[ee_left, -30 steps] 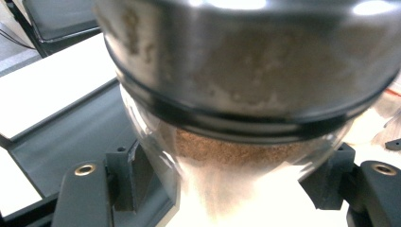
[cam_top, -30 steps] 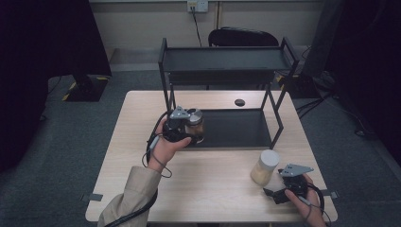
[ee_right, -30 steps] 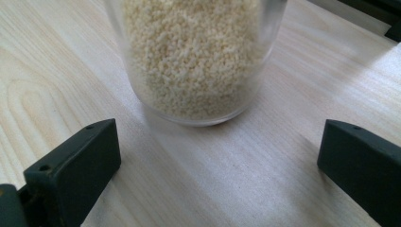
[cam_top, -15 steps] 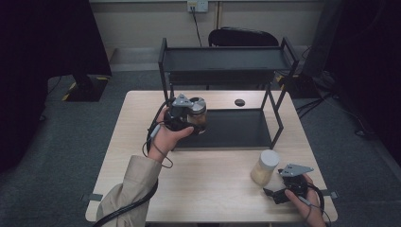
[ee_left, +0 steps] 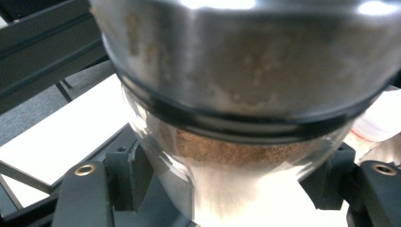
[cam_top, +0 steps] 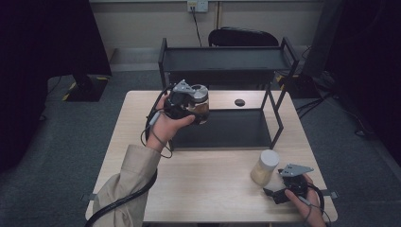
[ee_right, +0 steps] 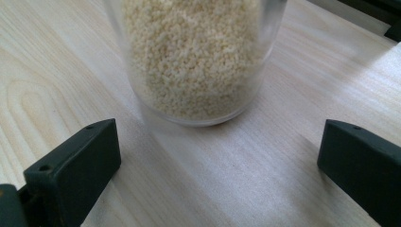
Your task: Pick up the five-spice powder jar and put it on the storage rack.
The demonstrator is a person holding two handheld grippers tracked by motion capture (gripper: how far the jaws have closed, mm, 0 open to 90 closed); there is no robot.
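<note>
**Two jars, one lifted and one on the desk**

Two jars are in play. The left gripper (cam_top: 189,98) is raised above the far left part of the desk (cam_top: 198,184), at the front left corner of the black shelf rack (cam_top: 227,61). Its fingers are clamped on a glass jar (cam_top: 199,100) that holds a brown powder; in the left gripper view the jar (ee_left: 246,94) sits tight between both fingers (ee_left: 127,175), with a dark band around it and the powder clinging to the glass.

Near the right front corner of the desk stands a second jar (cam_top: 265,166) with a pale lid, filled with small cream-coloured grains. The right gripper (cam_top: 283,191) rests low just beside it, on the near side. In the right gripper view its fingers (ee_right: 75,161) are spread wide apart with bare wood between them, and the grain jar (ee_right: 198,61) stands upright just beyond them, not touched.

A small dark round object (cam_top: 239,102) lies on the desk behind the rack's lower shelf.
</note>
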